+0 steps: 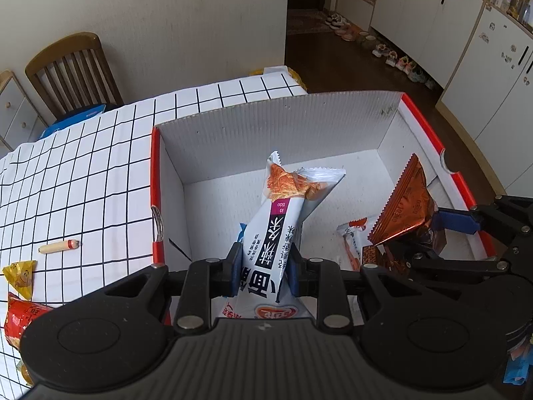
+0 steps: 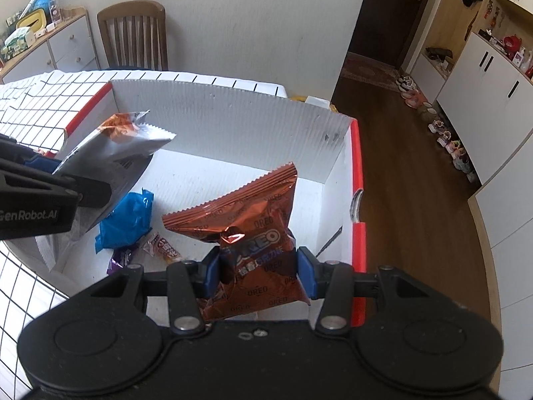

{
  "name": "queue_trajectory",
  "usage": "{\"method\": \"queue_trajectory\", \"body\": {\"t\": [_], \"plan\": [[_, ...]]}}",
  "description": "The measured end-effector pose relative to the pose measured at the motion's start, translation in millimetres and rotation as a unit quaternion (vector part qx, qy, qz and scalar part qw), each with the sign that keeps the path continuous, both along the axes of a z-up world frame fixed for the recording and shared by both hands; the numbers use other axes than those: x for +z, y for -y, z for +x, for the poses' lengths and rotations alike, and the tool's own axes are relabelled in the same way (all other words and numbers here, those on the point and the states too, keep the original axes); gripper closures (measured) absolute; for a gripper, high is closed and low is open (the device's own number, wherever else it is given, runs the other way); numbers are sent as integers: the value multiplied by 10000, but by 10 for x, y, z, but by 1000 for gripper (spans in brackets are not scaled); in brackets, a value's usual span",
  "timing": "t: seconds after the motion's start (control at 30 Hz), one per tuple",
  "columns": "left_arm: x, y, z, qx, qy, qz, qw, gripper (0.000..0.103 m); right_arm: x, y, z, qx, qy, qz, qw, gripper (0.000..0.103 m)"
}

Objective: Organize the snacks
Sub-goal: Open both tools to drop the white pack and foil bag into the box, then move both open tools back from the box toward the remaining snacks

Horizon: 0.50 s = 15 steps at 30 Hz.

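- Over the open white box (image 1: 206,140), we hold two snack packets, one in each gripper, both tilted down into it.
- Our left gripper (image 1: 265,266) is clamped on a white packet (image 1: 276,220) with black lettering and an orange food picture near its top; the blue pads (image 1: 236,266) pinch its lower half and its crimped end points up and away from us.
- Our right gripper (image 2: 258,271) is clamped on a copper-orange Oreo packet (image 2: 246,213), its blue pads (image 2: 304,271) pressing the crumpled foil from both sides, the serrated end tilted up.
- On the box floor beneath them lie a blue wrapper (image 2: 125,220), a purple wrapper (image 2: 121,258) and a small pink-and-white packet (image 2: 163,245), close together near our side.
- That box has a corrugated white back wall and red edges (image 2: 358,173), and stands on a table with a white black-gridded cloth (image 1: 83,153).
- Left of the box, the cloth carries a small sausage stick (image 1: 58,246), a yellow packet (image 1: 21,278) and a red packet (image 1: 20,321).
- Behind the table stands a wooden chair (image 1: 71,66).
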State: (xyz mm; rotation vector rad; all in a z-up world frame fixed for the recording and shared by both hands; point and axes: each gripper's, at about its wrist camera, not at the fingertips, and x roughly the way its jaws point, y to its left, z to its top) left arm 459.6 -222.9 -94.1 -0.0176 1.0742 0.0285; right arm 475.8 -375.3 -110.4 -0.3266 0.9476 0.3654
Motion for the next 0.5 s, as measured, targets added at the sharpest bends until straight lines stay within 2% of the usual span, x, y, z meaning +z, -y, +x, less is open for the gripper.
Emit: {"method": "queue_trajectory", "body": {"t": [0.1,0.17,0.2,0.5], "plan": [[-17,-3,2,1,-26,2,10000,77,-11,-13,-4,16,-42,27,10000,55],[-29,-9,-3,20,-47,-25,10000,77,0,-9,-17,22,-25,72,10000,43],[-35,-11,-5,25,-63,-39,10000,77,8,-4,-32,44,0,104,9999,40],[-76,1,-38,-10,-184,-7,9998,77,80,47,-137,118,94,163,9998,40]]}}
